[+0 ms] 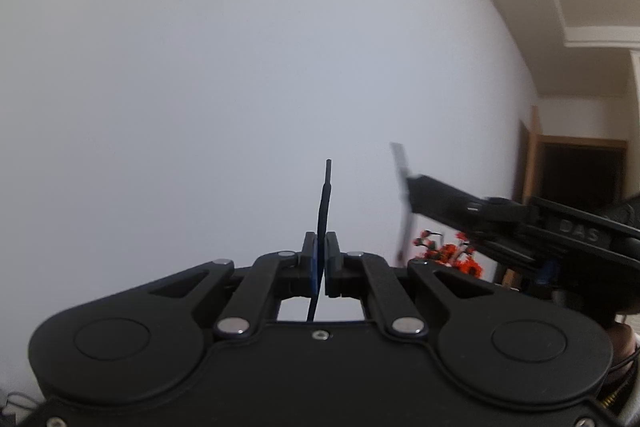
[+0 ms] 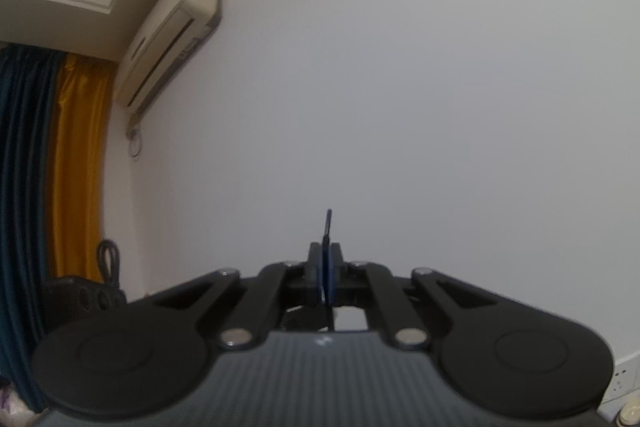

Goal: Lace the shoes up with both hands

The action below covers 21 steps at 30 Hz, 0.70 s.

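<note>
My left gripper (image 1: 320, 240) points level at a white wall and is shut on a dark shoelace (image 1: 325, 195). The lace's stiff tip stands up above the fingertips, and the rest hangs down behind the jaws. In the left wrist view my right gripper (image 1: 409, 196) reaches in from the right, blurred, shut on another stretch of lace (image 1: 402, 167) that sticks up and hangs below it. In its own view the right gripper (image 2: 325, 248) is shut on a blue lace end (image 2: 328, 223) that pokes up a short way. No shoe is in either view.
Both cameras face a white wall (image 1: 240, 67). An air conditioner (image 2: 168, 39) hangs high on the left beside yellow and dark blue curtains (image 2: 76, 167). Red flowers (image 1: 448, 256) and a dark doorway (image 1: 580, 179) lie to the right. A black object (image 2: 80, 301) sits low on the left.
</note>
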Each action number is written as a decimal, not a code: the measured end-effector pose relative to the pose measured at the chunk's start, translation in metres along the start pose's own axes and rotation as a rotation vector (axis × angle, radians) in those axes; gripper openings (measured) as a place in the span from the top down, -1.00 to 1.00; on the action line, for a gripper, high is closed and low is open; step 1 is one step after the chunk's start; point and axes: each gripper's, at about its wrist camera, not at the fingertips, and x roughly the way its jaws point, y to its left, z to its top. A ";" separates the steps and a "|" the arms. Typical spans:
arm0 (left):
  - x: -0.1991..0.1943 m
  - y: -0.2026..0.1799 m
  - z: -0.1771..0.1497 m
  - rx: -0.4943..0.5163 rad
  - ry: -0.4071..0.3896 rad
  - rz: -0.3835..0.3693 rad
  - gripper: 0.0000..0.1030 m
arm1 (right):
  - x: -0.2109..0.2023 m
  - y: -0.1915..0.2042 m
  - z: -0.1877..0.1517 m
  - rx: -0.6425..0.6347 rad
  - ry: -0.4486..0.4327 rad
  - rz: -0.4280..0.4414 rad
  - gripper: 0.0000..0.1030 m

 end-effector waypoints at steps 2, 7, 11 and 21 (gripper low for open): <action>-0.001 0.008 0.001 -0.003 -0.003 0.036 0.96 | -0.006 -0.009 0.005 0.015 -0.019 -0.038 0.94; 0.002 0.029 0.003 -0.011 0.003 0.126 0.96 | -0.032 -0.047 0.012 0.064 -0.066 -0.175 0.94; 0.007 0.034 0.004 -0.005 0.028 0.143 0.96 | -0.050 -0.078 0.018 0.103 -0.092 -0.285 0.95; 0.039 -0.006 -0.004 0.039 0.080 0.073 0.96 | -0.060 -0.130 0.039 0.083 -0.128 -0.457 0.95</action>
